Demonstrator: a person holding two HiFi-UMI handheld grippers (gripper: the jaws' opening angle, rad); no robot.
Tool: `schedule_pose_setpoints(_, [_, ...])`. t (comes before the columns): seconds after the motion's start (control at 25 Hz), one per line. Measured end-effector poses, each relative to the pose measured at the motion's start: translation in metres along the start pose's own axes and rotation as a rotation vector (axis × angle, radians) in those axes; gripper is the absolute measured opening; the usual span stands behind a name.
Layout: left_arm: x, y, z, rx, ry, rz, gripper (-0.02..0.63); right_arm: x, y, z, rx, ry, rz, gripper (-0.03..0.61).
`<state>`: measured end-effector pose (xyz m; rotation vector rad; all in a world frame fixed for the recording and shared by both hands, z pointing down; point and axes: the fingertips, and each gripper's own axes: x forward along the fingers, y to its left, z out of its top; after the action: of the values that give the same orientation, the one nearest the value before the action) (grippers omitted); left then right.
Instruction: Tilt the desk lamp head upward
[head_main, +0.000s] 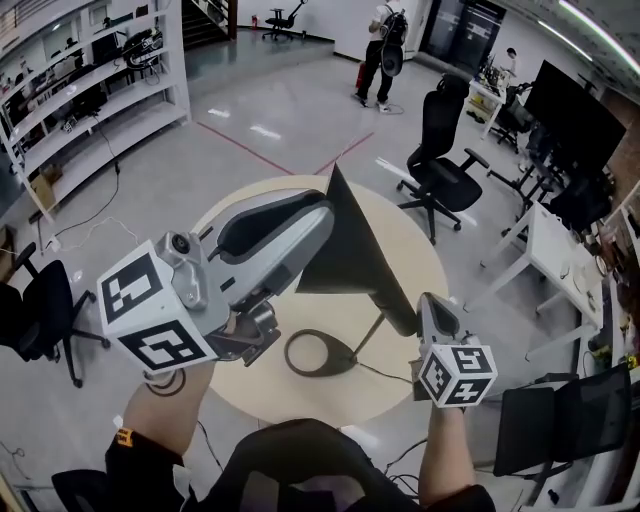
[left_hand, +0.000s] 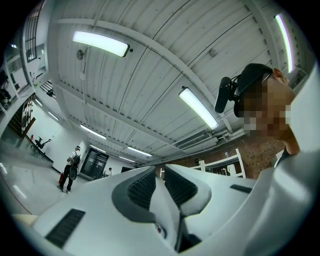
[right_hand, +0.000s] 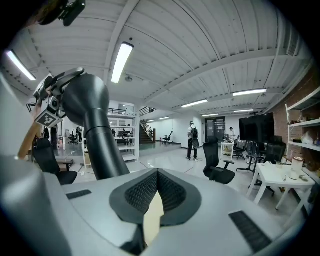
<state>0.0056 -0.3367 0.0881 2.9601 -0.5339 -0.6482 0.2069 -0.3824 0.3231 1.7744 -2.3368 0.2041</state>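
Observation:
The black desk lamp stands on a round beige table (head_main: 420, 260), its ring base (head_main: 318, 353) near the front edge. A thin arm (head_main: 368, 335) rises to the right, up to the wide dark head (head_main: 345, 245). My left gripper (head_main: 318, 212) points upward against the left side of the head; in the left gripper view its jaws (left_hand: 159, 172) are shut, empty and aimed at the ceiling. My right gripper (head_main: 432, 303) is just right of the head's lower end. Its jaws (right_hand: 157, 175) are shut and empty, with the lamp's black tube (right_hand: 97, 135) to their left.
Black office chairs (head_main: 440, 160) stand beyond the table and another at the left (head_main: 40, 310). White shelving (head_main: 90, 90) lines the far left, white desks with monitors (head_main: 560, 240) the right. A person (head_main: 380, 50) walks in the distance.

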Motion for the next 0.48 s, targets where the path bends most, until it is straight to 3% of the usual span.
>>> schedule_pose_setpoints(0.48, [0.016, -0.019, 0.003, 0.032, -0.006, -0.001, 0.100, -0.005, 0.004, -0.007, 0.011, 0.001, -0.012, 0.014])
